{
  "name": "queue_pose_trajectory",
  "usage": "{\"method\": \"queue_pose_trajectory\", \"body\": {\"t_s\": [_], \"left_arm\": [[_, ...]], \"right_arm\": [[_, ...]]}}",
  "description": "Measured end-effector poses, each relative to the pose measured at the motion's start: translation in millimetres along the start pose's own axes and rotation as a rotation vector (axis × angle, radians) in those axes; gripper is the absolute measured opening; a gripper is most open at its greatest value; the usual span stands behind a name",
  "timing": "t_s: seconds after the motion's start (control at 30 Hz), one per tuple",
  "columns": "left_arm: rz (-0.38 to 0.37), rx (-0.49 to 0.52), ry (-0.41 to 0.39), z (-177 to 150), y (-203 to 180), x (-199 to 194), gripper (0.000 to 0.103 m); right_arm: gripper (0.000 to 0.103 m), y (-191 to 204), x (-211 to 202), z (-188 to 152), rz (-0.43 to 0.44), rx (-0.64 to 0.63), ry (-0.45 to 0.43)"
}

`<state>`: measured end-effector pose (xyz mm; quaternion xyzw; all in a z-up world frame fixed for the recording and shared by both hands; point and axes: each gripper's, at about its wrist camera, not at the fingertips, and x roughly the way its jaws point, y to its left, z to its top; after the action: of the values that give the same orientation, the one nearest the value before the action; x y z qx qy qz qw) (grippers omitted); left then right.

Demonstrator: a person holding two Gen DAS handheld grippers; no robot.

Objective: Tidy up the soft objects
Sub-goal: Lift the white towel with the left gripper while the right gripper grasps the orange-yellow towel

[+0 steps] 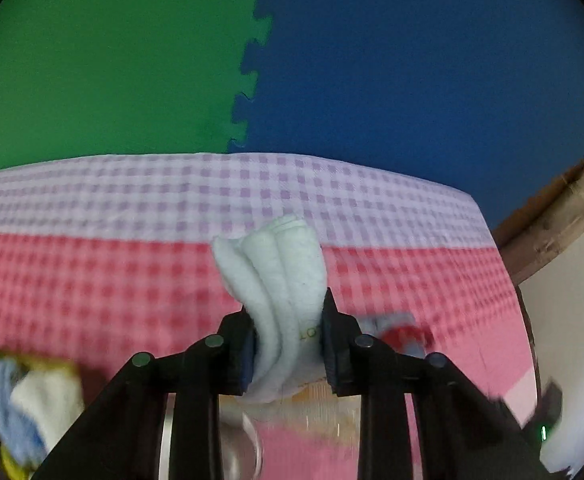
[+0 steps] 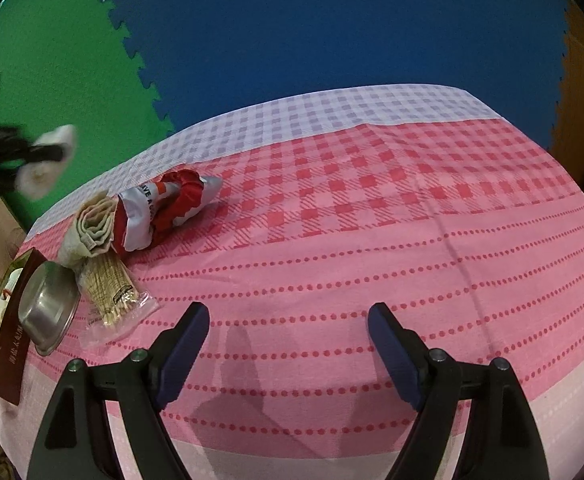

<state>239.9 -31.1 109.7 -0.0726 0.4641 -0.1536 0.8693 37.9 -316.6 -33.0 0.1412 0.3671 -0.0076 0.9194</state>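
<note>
My left gripper (image 1: 289, 340) is shut on a folded white towel (image 1: 279, 276) and holds it in the air above the table. It also shows blurred at the far left of the right wrist view (image 2: 47, 156). My right gripper (image 2: 287, 320) is open and empty, low over the pink cloth near the table's front. A red and white fabric piece (image 2: 167, 208) and a rolled beige cloth (image 2: 91, 228) lie at the left of the table. A box (image 1: 27, 400) at lower left of the left wrist view holds blue and white soft items.
A pink checked tablecloth (image 2: 372, 220) covers the table. A steel bowl (image 2: 47, 308), a bag of noodle-like sticks (image 2: 111, 292) and a dark red box edge (image 2: 11, 344) sit at the left. Green and blue foam mats (image 1: 412, 60) lie beyond.
</note>
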Motion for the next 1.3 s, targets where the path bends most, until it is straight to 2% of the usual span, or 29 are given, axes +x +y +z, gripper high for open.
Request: {"method": "queue_pose_trajectory", "body": {"t_s": [0.1,0.23,0.4,0.57,0.67,0.77,0.87,0.97,1.03,1.17,1.3], "left_arm": [[0.001,0.016,-0.016,-39,-3,-37,0.026],[-0.021,-0.004,0.010,-94,2,-67,0.026],[-0.064,-0.083,0.055,-151,19,-80,0.026],[-0.049,-0.108,0.077,-195,28,-85,0.026],[-0.063,-0.130,0.087,-215,31,-90,0.027],[-0.068,-0.124,0.075,-222,29,-94,0.028],[-0.077,-0.099,0.045,-225,30,-104,0.028],[-0.099,-0.088,0.021,-224,28,-111,0.029],[-0.101,-0.084,0.011,-223,27,-114,0.029],[-0.108,-0.087,0.005,-223,30,-119,0.030],[-0.112,-0.105,0.004,-222,38,-120,0.030]], "right_arm": [[0.084,0,2,0,-0.004,-0.003,0.005],[0.084,1,4,0,-0.011,-0.011,0.013],[0.086,4,8,1,-0.024,-0.036,0.026],[0.094,11,13,1,-0.008,-0.090,0.051],[0.094,18,10,2,0.064,-0.161,0.070],[0.094,43,-6,9,0.106,-0.331,0.048],[0.093,88,-30,22,0.176,-0.592,0.006],[0.094,139,-40,34,0.198,-0.859,-0.007],[0.094,168,-34,43,0.184,-0.999,0.007],[0.094,220,-8,44,0.185,-1.247,0.100],[0.094,247,25,39,0.129,-1.423,0.172]]}}
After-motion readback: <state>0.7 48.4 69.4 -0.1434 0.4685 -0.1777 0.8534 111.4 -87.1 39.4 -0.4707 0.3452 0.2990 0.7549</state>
